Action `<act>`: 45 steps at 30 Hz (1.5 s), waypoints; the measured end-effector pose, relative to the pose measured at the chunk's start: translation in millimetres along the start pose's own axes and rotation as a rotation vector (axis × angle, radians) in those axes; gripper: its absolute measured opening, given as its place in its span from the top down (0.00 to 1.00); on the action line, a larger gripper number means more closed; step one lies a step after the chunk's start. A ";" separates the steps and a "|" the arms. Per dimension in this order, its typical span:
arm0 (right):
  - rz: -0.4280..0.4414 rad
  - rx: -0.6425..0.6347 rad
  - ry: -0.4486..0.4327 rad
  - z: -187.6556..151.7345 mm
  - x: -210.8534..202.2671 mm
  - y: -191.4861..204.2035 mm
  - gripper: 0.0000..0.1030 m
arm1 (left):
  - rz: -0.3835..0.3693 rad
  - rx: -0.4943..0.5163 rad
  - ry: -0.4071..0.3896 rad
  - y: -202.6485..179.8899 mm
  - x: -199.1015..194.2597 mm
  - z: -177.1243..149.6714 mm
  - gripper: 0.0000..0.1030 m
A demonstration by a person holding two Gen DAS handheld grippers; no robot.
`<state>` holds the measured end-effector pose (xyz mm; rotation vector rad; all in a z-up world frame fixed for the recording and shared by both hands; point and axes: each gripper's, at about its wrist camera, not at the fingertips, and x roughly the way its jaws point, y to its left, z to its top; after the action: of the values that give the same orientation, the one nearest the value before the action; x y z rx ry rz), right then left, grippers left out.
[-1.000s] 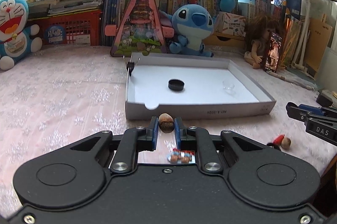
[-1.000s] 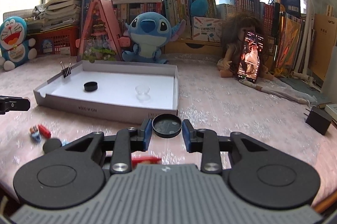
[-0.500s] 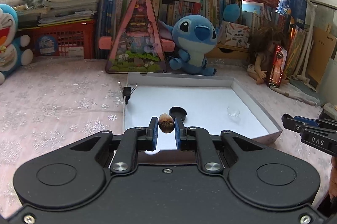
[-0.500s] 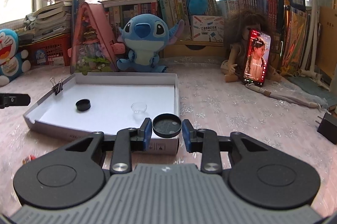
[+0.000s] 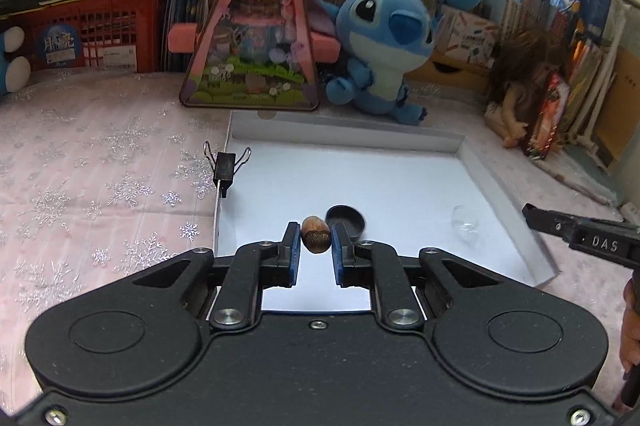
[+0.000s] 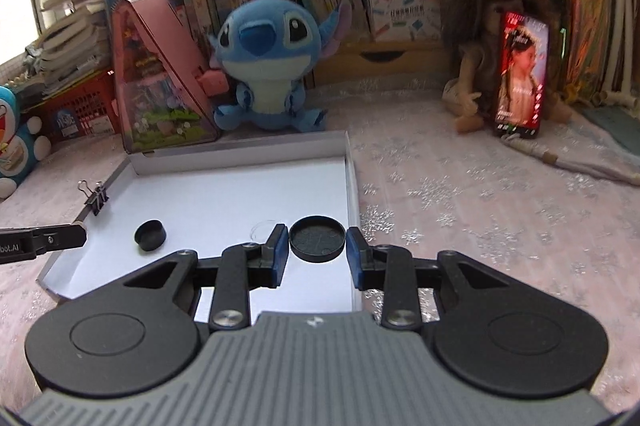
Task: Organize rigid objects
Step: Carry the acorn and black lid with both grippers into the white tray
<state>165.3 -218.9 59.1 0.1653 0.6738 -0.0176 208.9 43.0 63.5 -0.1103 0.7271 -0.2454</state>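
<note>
My left gripper [image 5: 316,240] is shut on a small brown acorn [image 5: 315,234] and holds it over the near part of the white shallow box [image 5: 348,135]. My right gripper [image 6: 317,244] is shut on a black round lid [image 6: 317,238], held over the box's right side [image 6: 352,177]. In the box lie a black cap [image 5: 345,220] [image 6: 150,234] and a small clear cup [image 5: 464,219] [image 6: 264,228]. A black binder clip [image 5: 224,165] [image 6: 95,194] sits on the box's left wall.
The box lies on a pink snowflake cloth [image 5: 100,165]. Behind it stand a blue plush [image 5: 384,45], a pink triangular toy house [image 5: 252,37], a doll with a phone [image 6: 520,73], a red crate [image 5: 92,37] and shelves of books.
Both grippers have risen and moved forward over the box with their loads. The small toys on the cloth in front of the box have dropped out of view.
</note>
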 end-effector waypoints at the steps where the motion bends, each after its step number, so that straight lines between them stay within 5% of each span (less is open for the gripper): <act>1: -0.001 0.005 0.012 2.2 4.5 0.1 0.65 | 0.005 0.001 0.010 0.2 5.2 1.4 0.86; 11: 0.006 0.071 0.106 14.2 37.2 0.6 0.65 | 0.040 -0.019 0.072 5.8 42.6 7.9 0.86; 45: -0.009 0.089 0.174 16.1 64.3 6.2 0.63 | 0.050 0.010 0.085 0.0 64.4 11.5 0.85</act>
<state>226.0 -212.9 32.3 0.2511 0.8484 -0.0421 263.0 26.4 30.6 -0.0728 0.8118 -0.2072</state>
